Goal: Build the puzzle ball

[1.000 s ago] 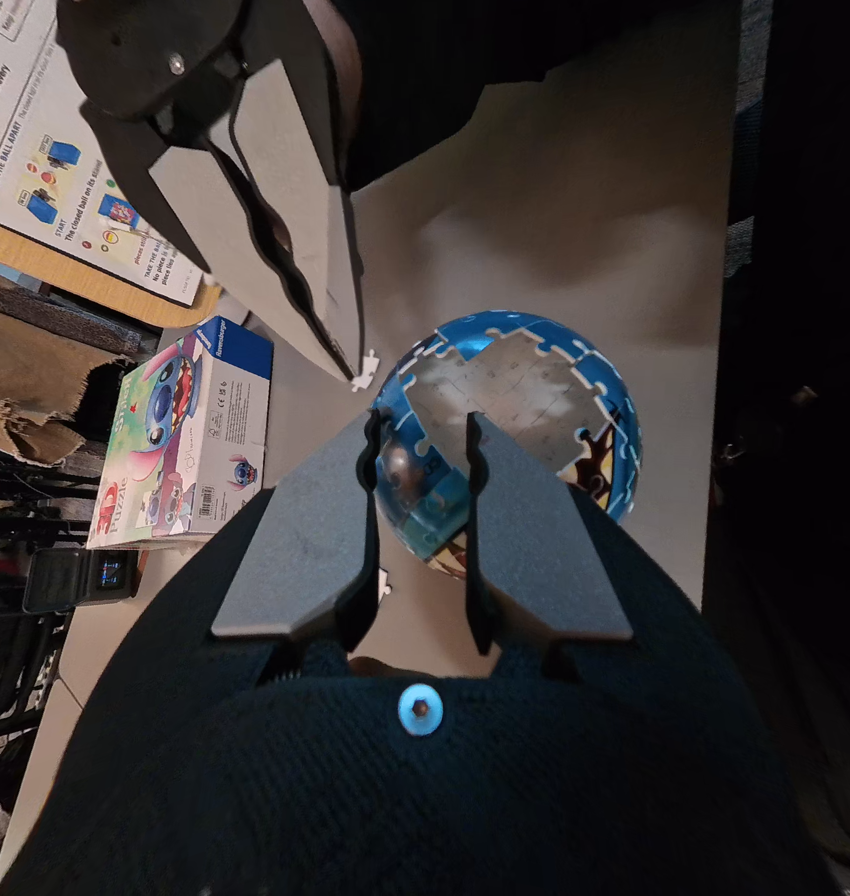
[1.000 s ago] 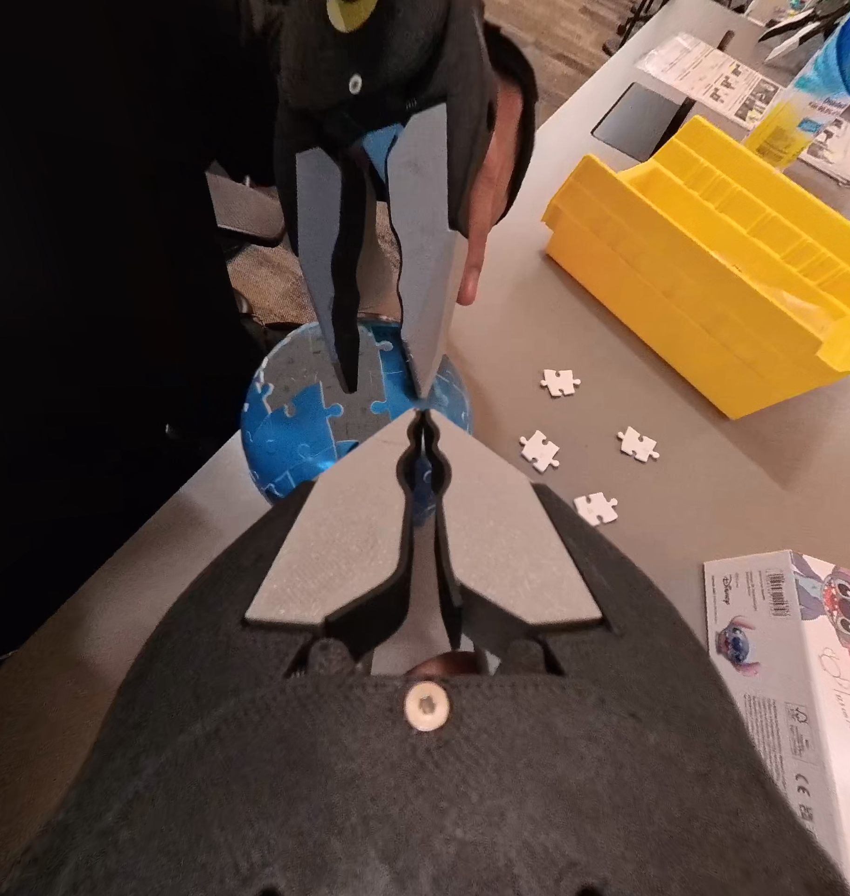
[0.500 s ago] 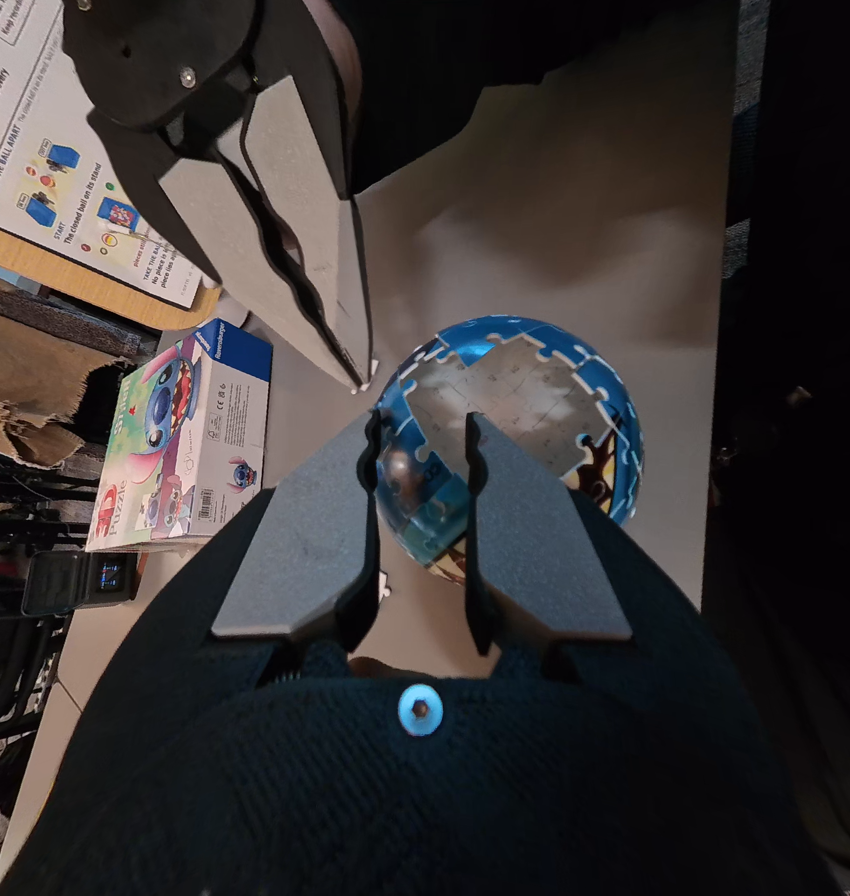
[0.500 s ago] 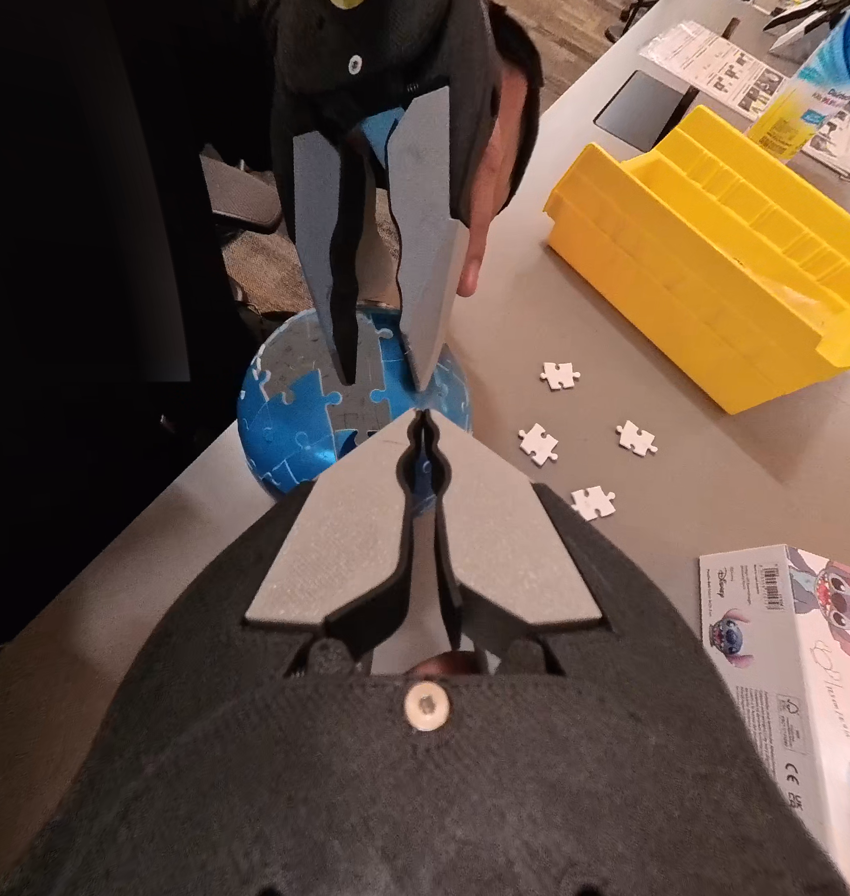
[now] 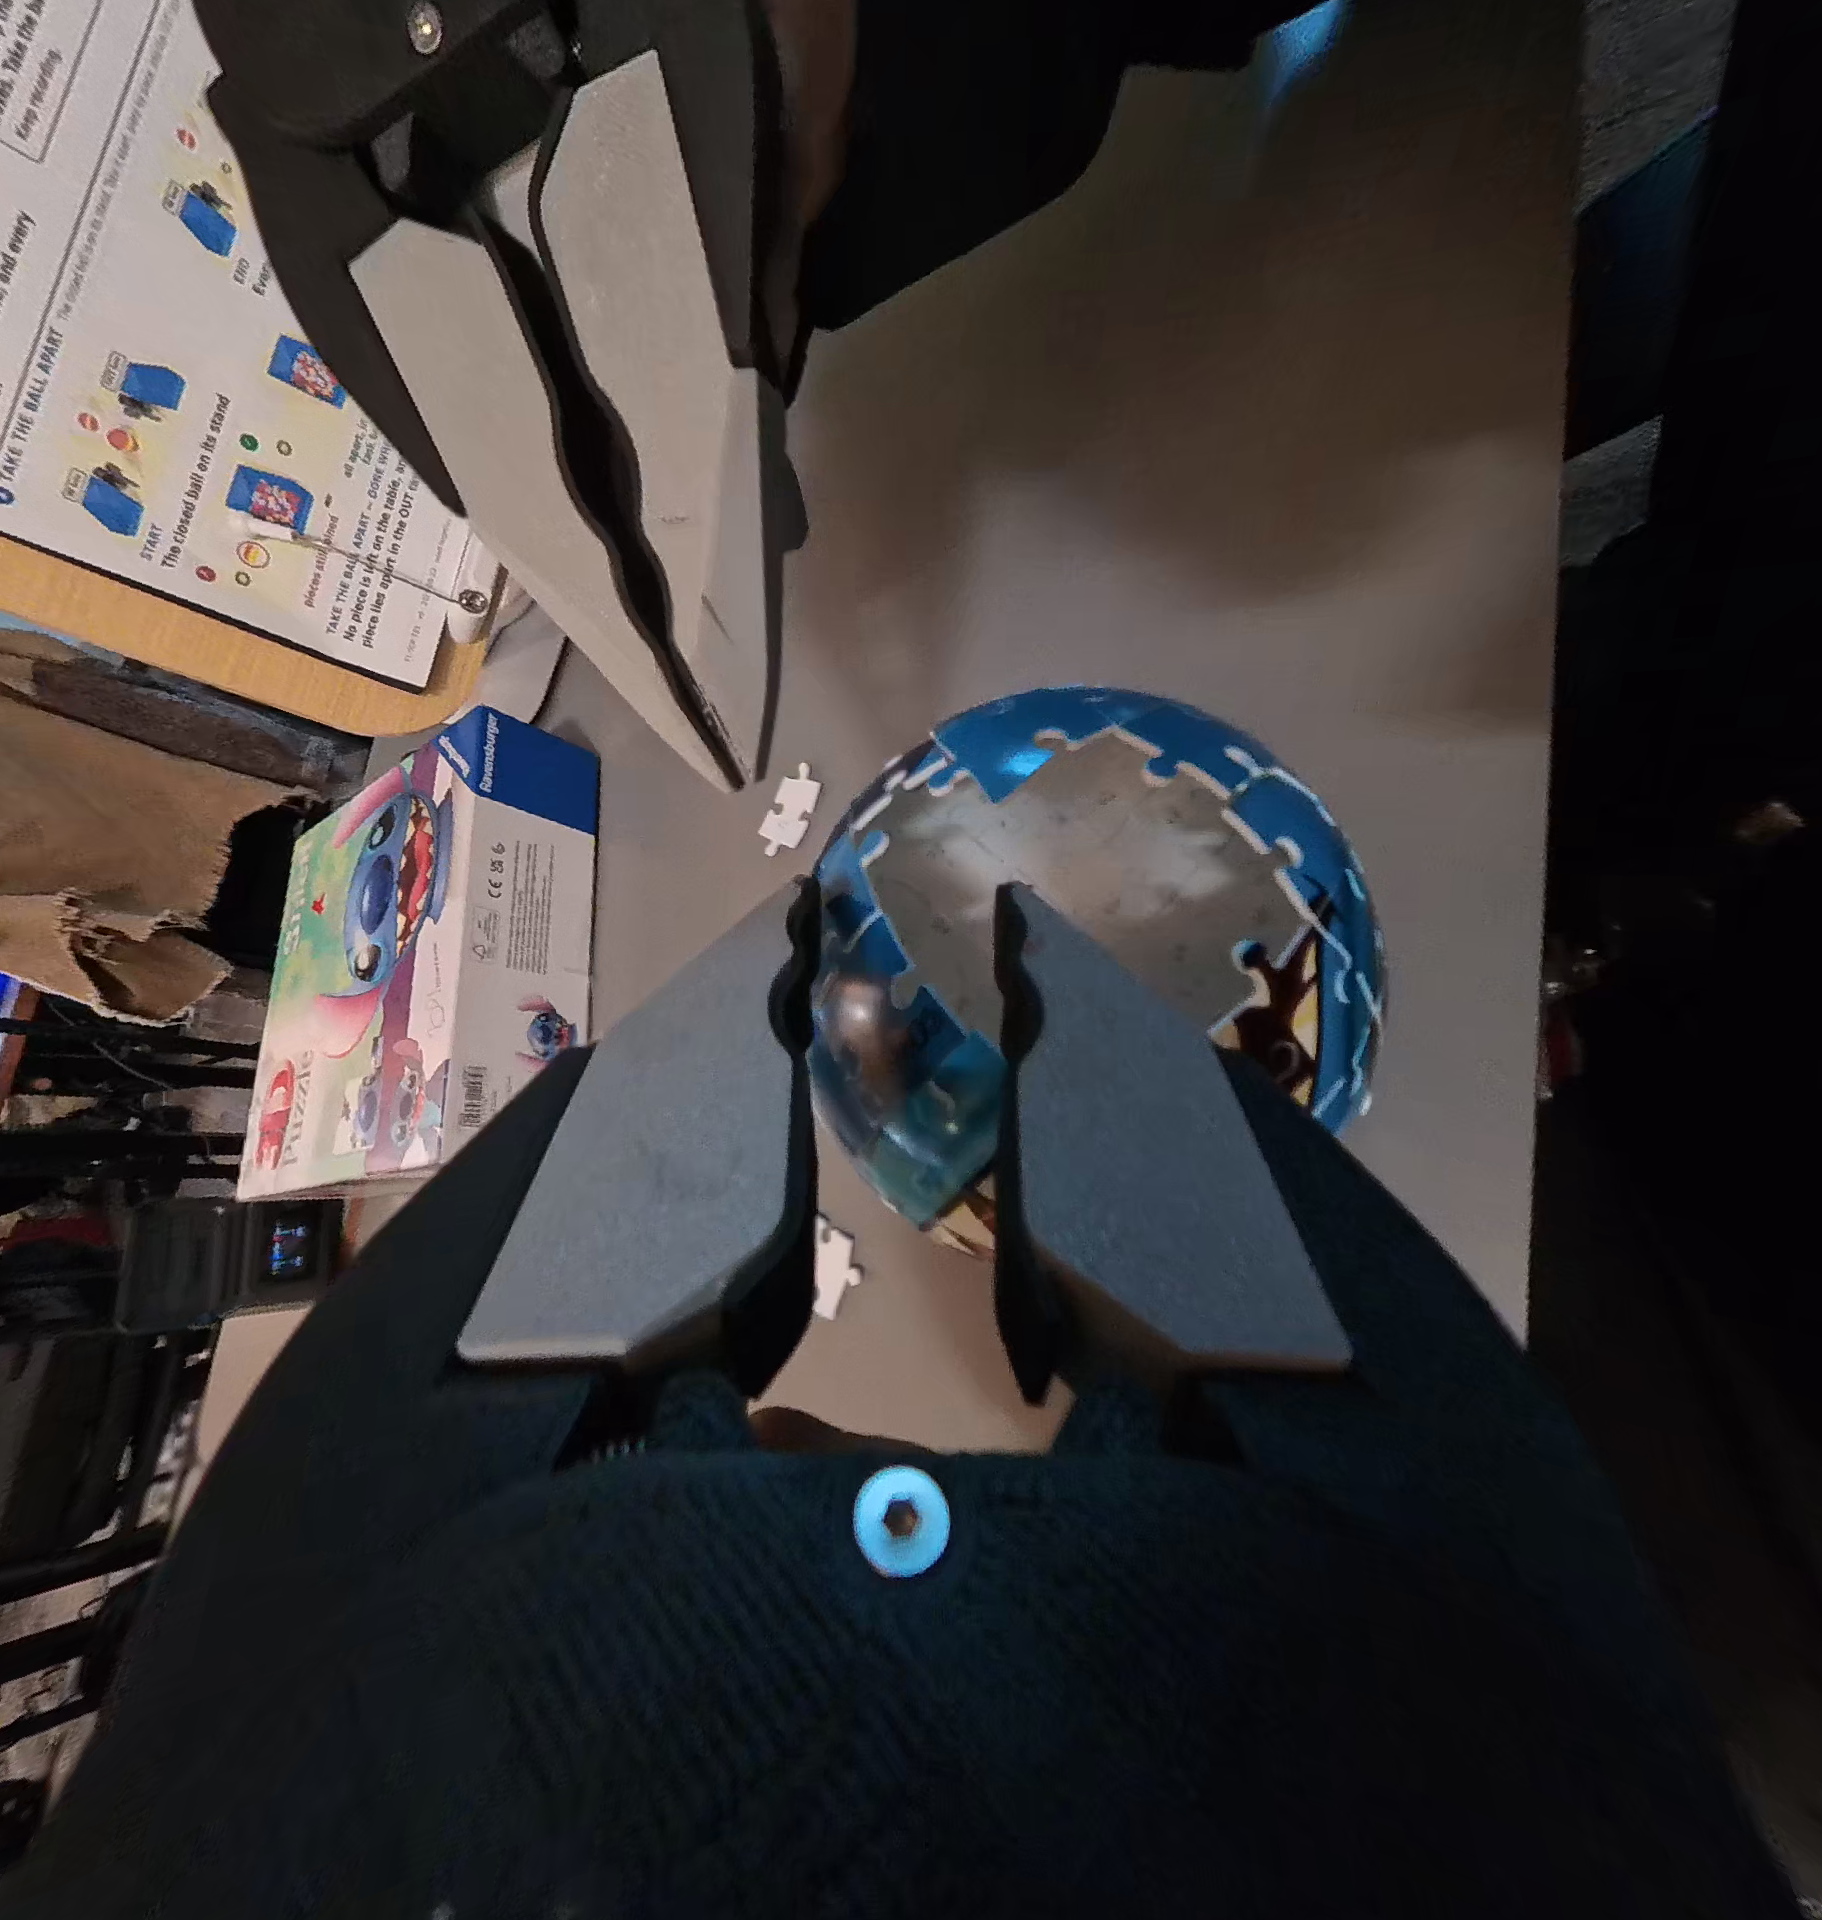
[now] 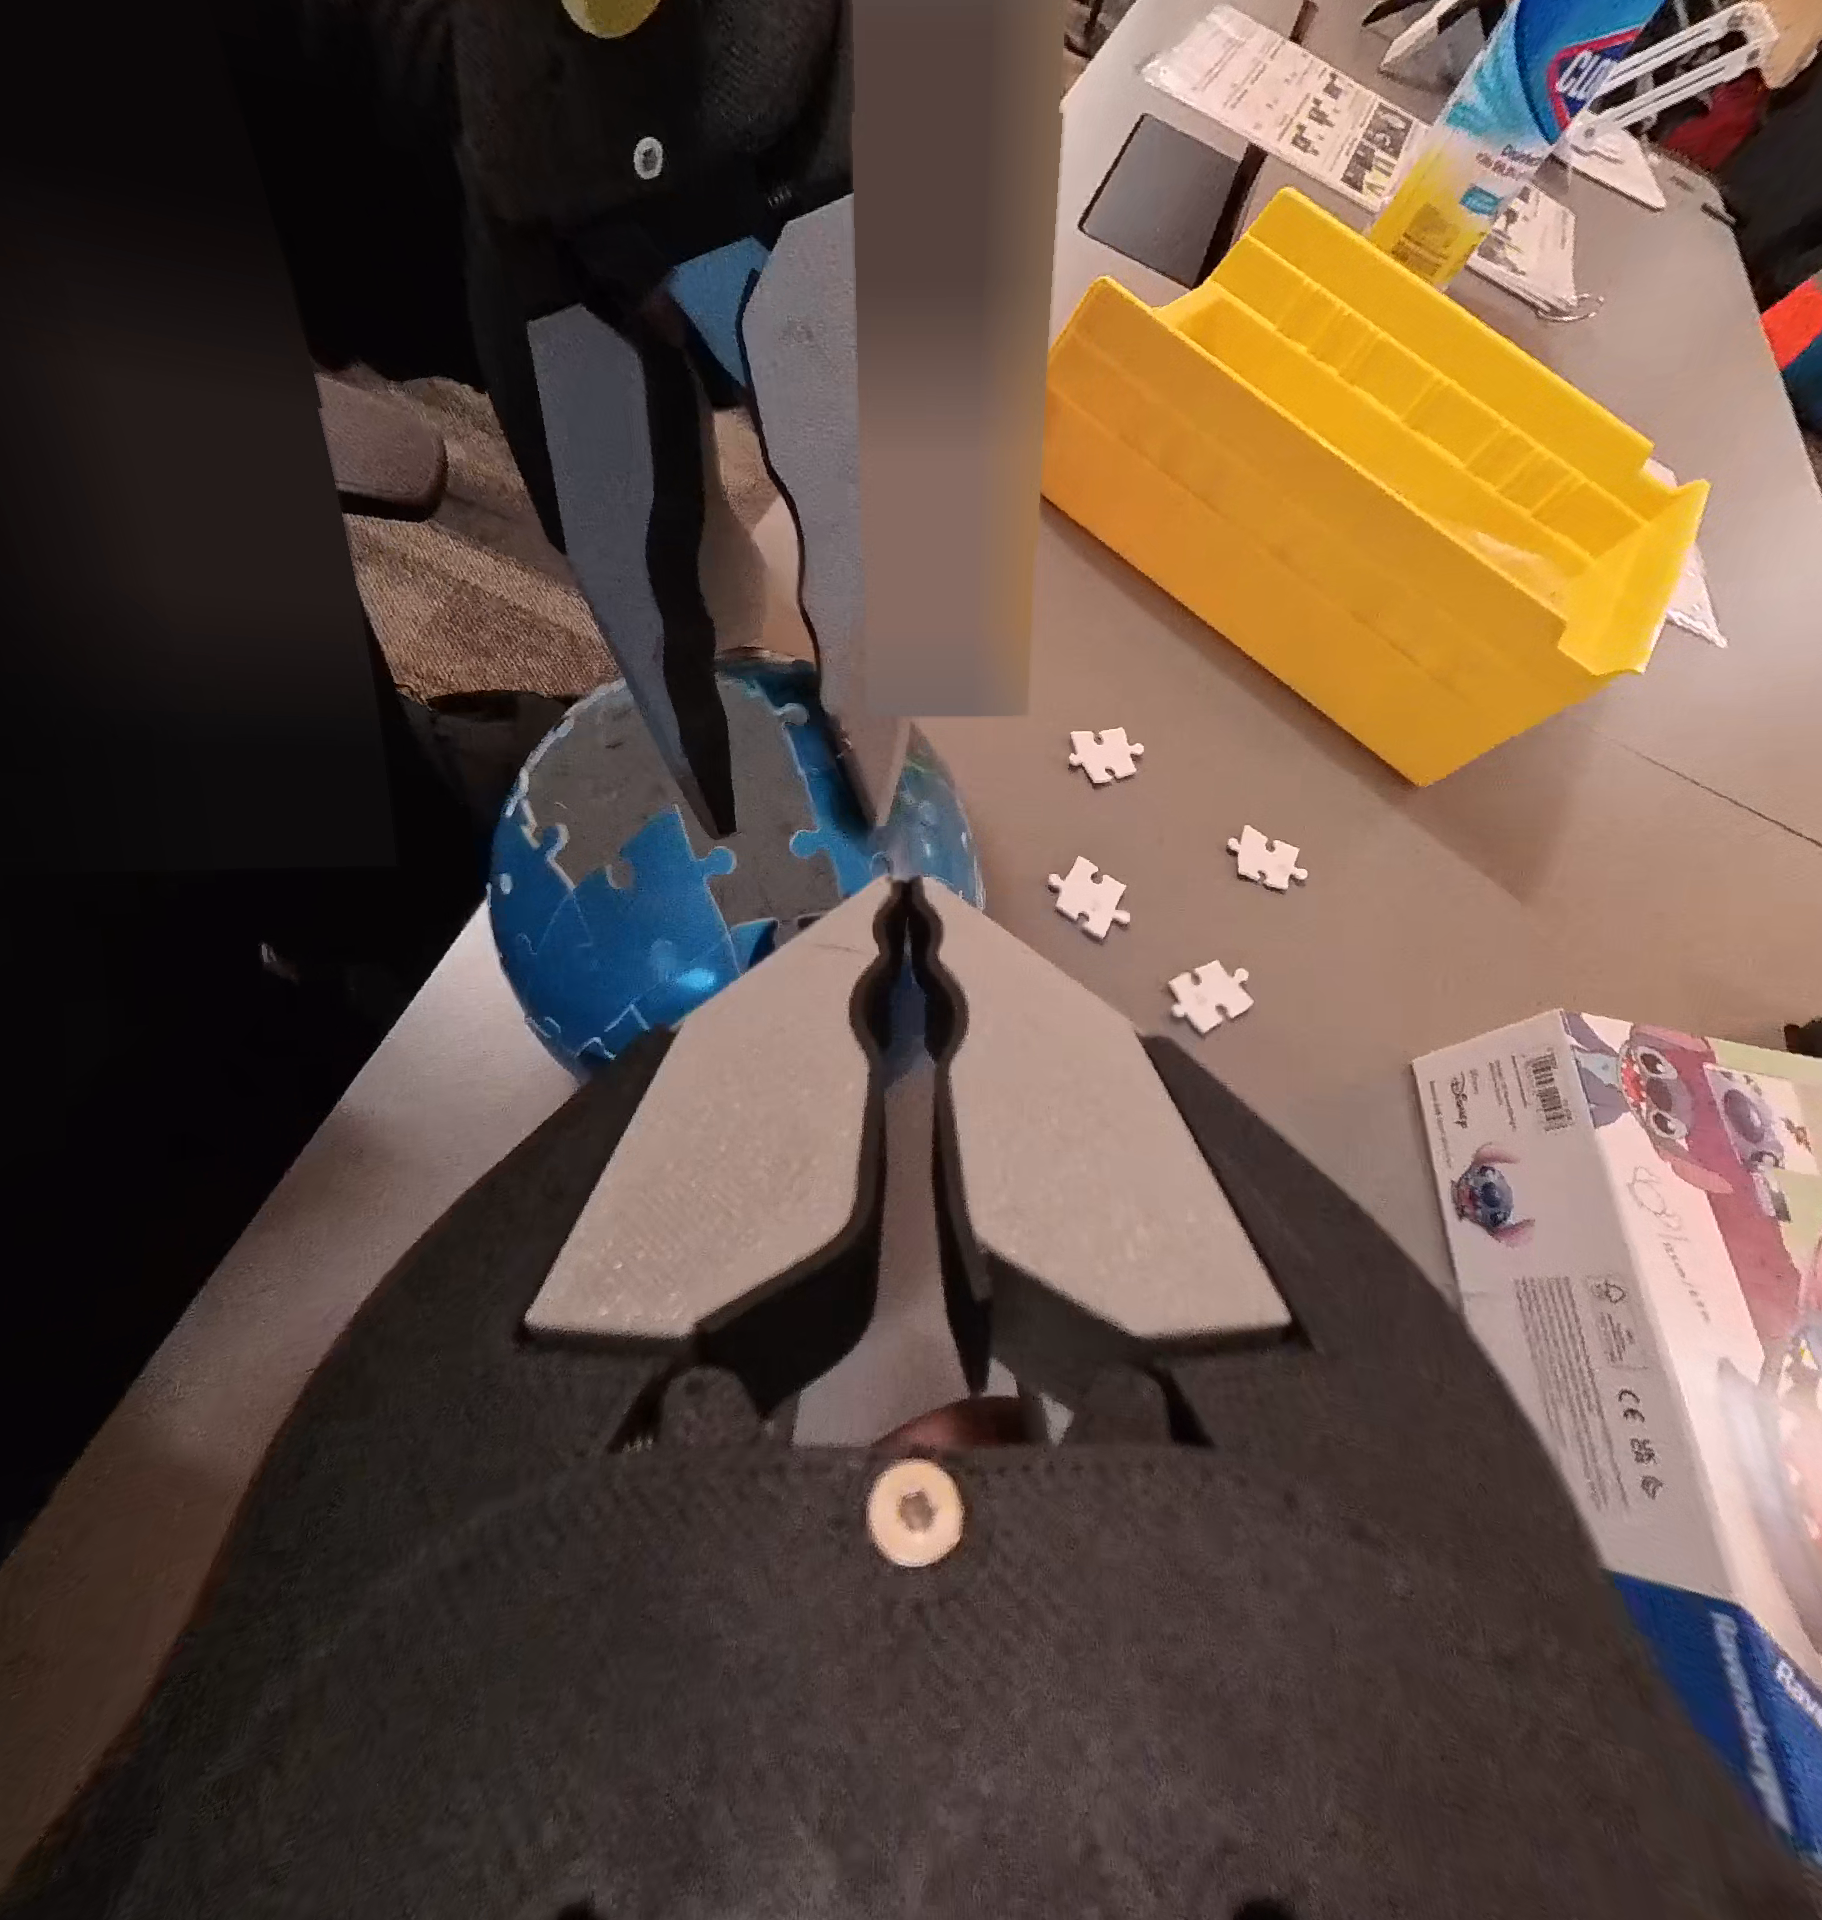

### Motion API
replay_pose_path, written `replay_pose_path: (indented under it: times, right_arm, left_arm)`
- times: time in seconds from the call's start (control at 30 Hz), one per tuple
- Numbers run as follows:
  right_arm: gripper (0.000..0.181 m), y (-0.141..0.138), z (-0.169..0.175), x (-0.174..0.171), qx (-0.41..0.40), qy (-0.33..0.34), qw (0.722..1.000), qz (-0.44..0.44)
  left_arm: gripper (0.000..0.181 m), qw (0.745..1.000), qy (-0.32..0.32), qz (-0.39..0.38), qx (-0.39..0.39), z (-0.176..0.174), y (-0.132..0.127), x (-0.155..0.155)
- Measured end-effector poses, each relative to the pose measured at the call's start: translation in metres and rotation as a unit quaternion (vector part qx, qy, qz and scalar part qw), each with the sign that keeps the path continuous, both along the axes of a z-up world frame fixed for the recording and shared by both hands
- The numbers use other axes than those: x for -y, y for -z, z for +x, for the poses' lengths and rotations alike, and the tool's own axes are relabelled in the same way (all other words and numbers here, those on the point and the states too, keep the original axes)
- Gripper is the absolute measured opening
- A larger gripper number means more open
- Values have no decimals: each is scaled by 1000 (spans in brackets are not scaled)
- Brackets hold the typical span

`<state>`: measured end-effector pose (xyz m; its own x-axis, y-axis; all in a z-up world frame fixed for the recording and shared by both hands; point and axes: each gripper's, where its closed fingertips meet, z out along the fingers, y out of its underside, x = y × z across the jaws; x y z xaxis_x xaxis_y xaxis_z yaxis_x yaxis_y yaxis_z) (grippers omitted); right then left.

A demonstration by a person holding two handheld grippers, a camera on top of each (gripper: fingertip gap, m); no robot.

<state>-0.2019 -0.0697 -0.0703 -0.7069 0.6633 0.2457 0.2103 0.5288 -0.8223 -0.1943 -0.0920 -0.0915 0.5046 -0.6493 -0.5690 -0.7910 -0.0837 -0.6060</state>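
The puzzle ball (image 5: 1115, 914) is straddled by the parted left gripper (image 5: 902, 904); the right gripper (image 6: 905, 885) is pinched closed, empty. Four loose pieces (image 6: 1089, 896) are counted.

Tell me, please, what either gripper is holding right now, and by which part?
It cannot be told for certain. The left gripper has its jaws astride the puzzle ball at its open rim, contact unclear. The right gripper is shut, with no piece visible between its jaws.

Blue puzzle ball (image 5: 1104, 935), partly built, sat near table edge, wide grey gap open across top, jagged tabbed rim around it. Loose white pieces lay face-down beside: one (image 5: 791, 808) just off ball, four (image 6: 1104, 754) scattered farther out.
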Motion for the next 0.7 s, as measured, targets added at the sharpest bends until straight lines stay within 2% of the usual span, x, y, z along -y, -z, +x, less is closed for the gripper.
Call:
replay_pose_path:
  times: [0.17,0.2,0.33,0.43,0.6,0.7]
  right_arm:
    - [0,-1,6,-6,5,31,999,-25]
    - [13,-1,7,-6,7,34,999,-31]
    - [15,1,9,-6,12,37,998,-50]
    - [15,1,8,-6,12,31,998,-62]
    - [16,3,3,-10,17,27,997,-70]
    - [16,6,1,-12,16,14,998,-66]
  left_arm:
    - [25,998,-21,33,-52,-5,-3,-8]
    - [23,997,-24,33,-59,-5,-2,-9]
    - [21,993,-46,52,-96,-8,-3,-13]
    - [16,985,-58,58,-151,-8,0,-15]
    - [23,967,-106,60,-223,-12,-3,-22]
    - [15,955,-120,58,-266,-12,0,-25]
